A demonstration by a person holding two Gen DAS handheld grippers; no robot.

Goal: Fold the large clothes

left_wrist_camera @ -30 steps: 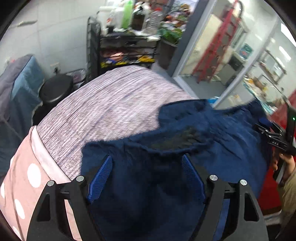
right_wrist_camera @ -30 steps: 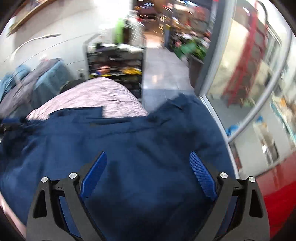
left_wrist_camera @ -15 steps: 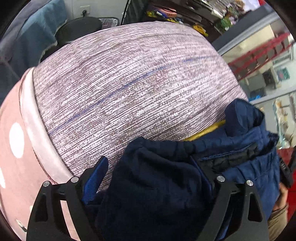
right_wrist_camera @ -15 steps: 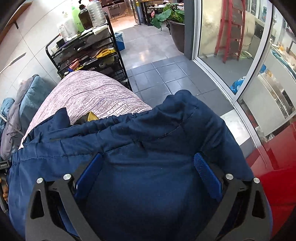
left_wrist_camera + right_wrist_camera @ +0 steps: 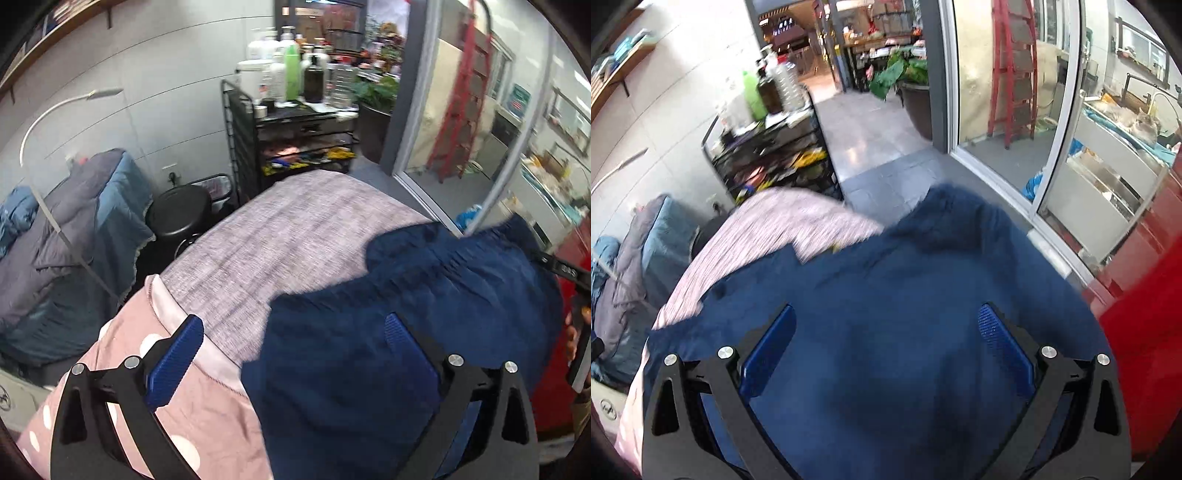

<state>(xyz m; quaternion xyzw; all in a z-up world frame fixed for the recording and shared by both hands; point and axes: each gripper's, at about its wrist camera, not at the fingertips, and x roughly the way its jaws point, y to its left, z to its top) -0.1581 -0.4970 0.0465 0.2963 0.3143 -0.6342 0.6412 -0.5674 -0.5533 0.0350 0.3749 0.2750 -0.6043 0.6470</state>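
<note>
A large navy padded jacket (image 5: 406, 314) lies spread over the near right part of a bed with a mauve heathered cover (image 5: 295, 229). My left gripper (image 5: 293, 325) hovers above the jacket's left edge. Its jaws are opening wide, and no cloth is pinched between the blue pads (image 5: 177, 354). My right gripper (image 5: 886, 317) stands open above the middle of the jacket (image 5: 905, 280), with fabric below it but none clamped. In the left wrist view, a hand on the other gripper's black body (image 5: 576, 332) shows at the right edge.
A pink polka-dot sheet (image 5: 122, 350) hangs at the bed's near left. Beyond the bed are a black stool (image 5: 179, 214), a black cart with bottles (image 5: 295, 122) and piled grey-blue bedding (image 5: 74, 221). A glass door (image 5: 1015, 110) and a red cabinet (image 5: 1145, 295) are on the right.
The left gripper has let go of the bunched jacket cloth, spread wider and lifted back from the bed. The right gripper has also risen and rolled, and the jacket lies flatter.
</note>
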